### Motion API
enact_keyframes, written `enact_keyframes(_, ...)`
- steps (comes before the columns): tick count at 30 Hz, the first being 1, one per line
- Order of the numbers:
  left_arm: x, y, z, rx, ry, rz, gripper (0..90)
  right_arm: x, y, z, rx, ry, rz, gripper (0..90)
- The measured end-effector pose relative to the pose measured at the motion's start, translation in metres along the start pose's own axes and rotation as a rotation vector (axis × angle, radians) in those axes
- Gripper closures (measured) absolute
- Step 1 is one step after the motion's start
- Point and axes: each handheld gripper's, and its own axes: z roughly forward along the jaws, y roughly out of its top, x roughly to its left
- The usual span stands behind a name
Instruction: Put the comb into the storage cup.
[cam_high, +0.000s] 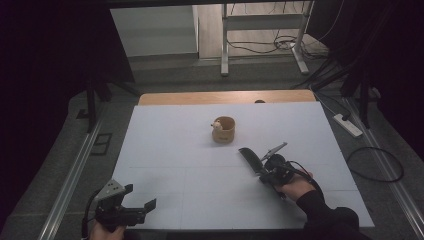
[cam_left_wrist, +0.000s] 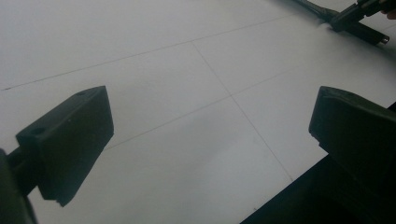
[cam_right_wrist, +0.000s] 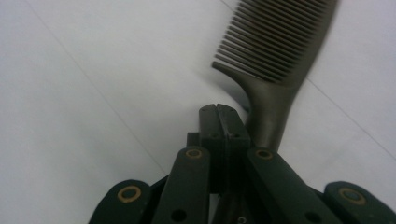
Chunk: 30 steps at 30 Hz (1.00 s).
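Note:
A dark comb (cam_high: 250, 159) juts up and left from my right gripper (cam_high: 263, 171), out over the white table (cam_high: 165, 150). In the right gripper view the jaws are pressed together. The comb (cam_right_wrist: 275, 51) rises past their right side with its teeth pointing left, and the end of its handle is hidden behind the gripper. My left gripper (cam_high: 140, 196) rests at the table's near left corner. Its jaws stand wide apart with nothing between them (cam_left_wrist: 210, 135). A small wooden cup (cam_high: 224, 130) with a pale little figure (cam_high: 217, 125) at its rim stands at the middle back.
A wooden strip (cam_high: 200, 97) runs along the table's far edge. Metal rails (cam_high: 70, 175) flank the table on the floor. A power strip (cam_high: 348, 125) and cables (cam_high: 375, 162) lie on the floor at the right, and a desk frame (cam_high: 260, 22) stands farther back.

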Motion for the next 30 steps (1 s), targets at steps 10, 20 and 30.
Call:
enact_keyframes(10, 0.0, 0.0, 0.0, 0.001, 0.0, -0.002, 0.6, -0.017, -0.01, -0.007, -0.01, -0.03, 0.028, 90.0)
enact_keyframes(20, 0.0, 0.0, 0.0, 0.001, -0.001, 0.002, 0.7, -0.004, -0.01, -0.021, -0.075, -0.019, -0.007, 83.2)
enact_keyframes(30, -0.001, 0.0, 0.0, 0.006, 0.0, 0.014, 0.8, 0.001, -0.013, -0.039, -0.129, -0.051, -0.003, 52.9)
